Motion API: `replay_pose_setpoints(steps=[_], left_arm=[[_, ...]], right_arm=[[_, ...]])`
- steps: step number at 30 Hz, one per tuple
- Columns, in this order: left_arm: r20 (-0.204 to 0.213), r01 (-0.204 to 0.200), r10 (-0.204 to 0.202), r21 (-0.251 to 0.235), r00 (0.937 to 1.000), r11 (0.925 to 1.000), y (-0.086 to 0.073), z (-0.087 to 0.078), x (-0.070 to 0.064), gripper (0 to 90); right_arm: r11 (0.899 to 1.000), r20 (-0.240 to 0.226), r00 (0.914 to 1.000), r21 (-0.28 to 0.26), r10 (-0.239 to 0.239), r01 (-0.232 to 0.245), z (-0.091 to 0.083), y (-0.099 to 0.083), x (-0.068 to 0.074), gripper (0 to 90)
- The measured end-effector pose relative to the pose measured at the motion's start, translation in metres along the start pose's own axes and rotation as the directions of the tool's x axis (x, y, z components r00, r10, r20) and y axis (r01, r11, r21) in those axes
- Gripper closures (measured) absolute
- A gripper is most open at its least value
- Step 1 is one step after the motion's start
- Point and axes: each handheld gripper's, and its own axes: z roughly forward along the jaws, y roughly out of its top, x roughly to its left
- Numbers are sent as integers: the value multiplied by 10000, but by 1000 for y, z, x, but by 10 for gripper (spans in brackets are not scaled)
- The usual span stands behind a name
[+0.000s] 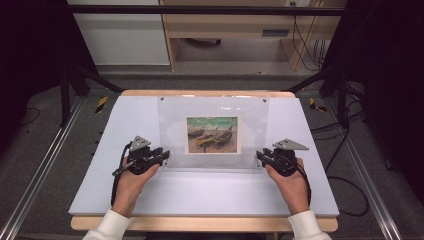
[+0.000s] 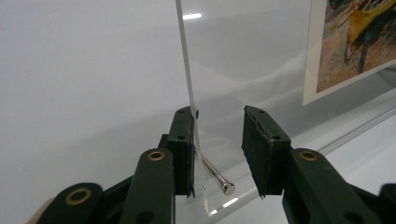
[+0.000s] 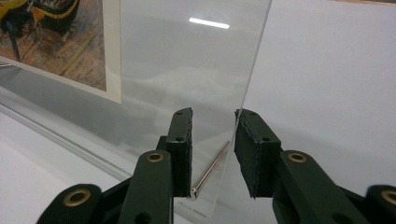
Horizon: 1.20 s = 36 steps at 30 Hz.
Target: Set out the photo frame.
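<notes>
Clear acrylic is the story at this table: one see-through picture frame (image 1: 214, 131) stands upright on the white table top (image 1: 200, 192), with one painted print (image 1: 212, 135) of boats held in its middle. Nearest us, two hands come in from the bottom edge, each with one gripper. Over at the frame's lower left corner sits the left gripper (image 1: 161, 156), and in the left gripper view its two black jaws are spread, one jaw touching the panel's edge, the other well off it, with one metal standoff pin (image 2: 215, 175) lying between them. Mirror image on the other side: the right gripper (image 1: 261, 158) is at the lower right corner, jaws also apart around the panel edge, a second pin (image 3: 210, 170) between them. Up top, two small screws (image 1: 162, 99) mark the frame's far corners. Beyond the table, one pale wooden desk (image 1: 225, 25) and trailing cables (image 1: 307, 45) on the floor.
</notes>
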Motion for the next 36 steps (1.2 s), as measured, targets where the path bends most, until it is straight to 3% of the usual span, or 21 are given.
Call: replay_pose_setpoints(steps=[36], left_arm=[[36, -118, 118, 233, 9999, 9997, -5, -4, -4, 645]], right_arm=[[9999, -107, 9999, 65, -86, 87, -6, -8, 2, 684]])
